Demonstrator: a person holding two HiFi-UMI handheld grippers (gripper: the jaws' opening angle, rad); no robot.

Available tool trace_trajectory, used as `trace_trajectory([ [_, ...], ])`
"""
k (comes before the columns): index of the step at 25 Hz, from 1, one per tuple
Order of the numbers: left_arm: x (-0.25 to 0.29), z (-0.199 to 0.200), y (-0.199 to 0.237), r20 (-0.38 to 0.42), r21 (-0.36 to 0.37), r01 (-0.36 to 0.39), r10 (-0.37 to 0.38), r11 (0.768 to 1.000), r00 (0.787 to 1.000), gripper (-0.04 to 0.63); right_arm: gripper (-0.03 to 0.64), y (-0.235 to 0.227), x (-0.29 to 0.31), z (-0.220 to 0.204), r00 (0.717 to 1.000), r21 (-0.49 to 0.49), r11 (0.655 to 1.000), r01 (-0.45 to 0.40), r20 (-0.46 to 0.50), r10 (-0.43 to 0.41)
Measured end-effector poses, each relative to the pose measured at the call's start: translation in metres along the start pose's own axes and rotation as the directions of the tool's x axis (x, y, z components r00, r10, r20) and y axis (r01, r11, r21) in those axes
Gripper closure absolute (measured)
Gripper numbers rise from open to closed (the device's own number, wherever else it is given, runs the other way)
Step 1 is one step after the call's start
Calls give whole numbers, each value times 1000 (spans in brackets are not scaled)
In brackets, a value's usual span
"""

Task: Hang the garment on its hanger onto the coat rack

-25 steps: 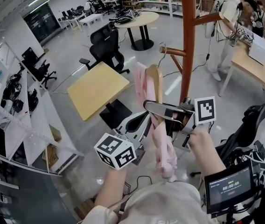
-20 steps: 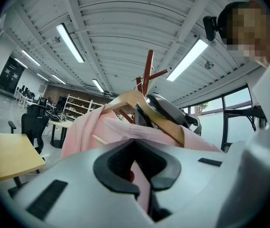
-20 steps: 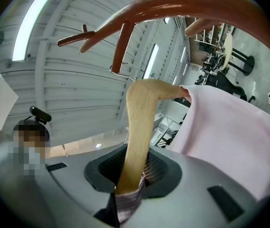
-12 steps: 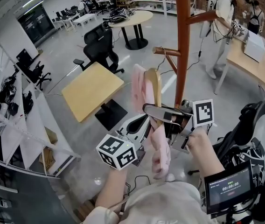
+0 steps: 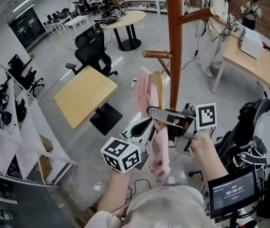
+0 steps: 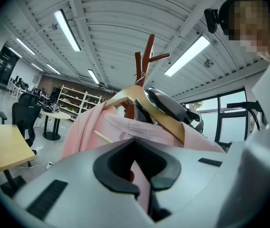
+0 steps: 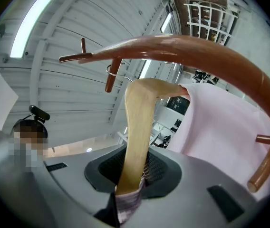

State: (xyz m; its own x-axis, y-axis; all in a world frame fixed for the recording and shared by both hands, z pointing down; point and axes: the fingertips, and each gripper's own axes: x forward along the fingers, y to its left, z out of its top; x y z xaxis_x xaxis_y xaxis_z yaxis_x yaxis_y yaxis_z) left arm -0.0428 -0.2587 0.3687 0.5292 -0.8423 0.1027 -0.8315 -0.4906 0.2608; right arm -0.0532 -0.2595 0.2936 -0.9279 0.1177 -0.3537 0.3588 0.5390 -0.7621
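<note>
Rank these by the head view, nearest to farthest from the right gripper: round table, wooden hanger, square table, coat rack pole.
1. Wooden hanger: clamped in the right gripper.
2. Coat rack pole: just beyond the hanger.
3. Square table: on the floor, left.
4. Round table: far back, upper left.

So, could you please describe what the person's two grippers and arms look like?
Both the left gripper and right gripper have smooth pale grey shells with black rubbery pads; the right's show a mesh texture. Each carries a white cube with black square markers, left, right. Forearms are bare below a pale top.
</note>
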Motion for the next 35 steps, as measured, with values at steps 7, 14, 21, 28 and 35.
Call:
trace_trajectory([
  [7, 20, -15, -1, -37, -13, 29, -29, 999, 999, 600, 538, -16, -18, 6, 996, -82, 993, 89, 1, -89],
  [14, 47, -19, -10, -41, -33, 97, -99, 995, 994, 600, 537, -41, -51, 30, 970, -195, 951, 241, 90, -227],
  [21, 58, -28, -21, -59, -45, 143, -146, 989, 988, 600, 535, -40, -71, 31, 961, -268, 926, 266, 144, -234],
  [28, 74, -33, -30, -67, -59, 182, -186, 981, 980, 600, 532, -37, -83, 33, 956, -305, 910, 281, 176, -236],
  [35, 85, -38, -37, -75, -70, 213, -218, 974, 973, 600, 529, -31, -94, 34, 927, -422, 825, 375, 175, -332],
])
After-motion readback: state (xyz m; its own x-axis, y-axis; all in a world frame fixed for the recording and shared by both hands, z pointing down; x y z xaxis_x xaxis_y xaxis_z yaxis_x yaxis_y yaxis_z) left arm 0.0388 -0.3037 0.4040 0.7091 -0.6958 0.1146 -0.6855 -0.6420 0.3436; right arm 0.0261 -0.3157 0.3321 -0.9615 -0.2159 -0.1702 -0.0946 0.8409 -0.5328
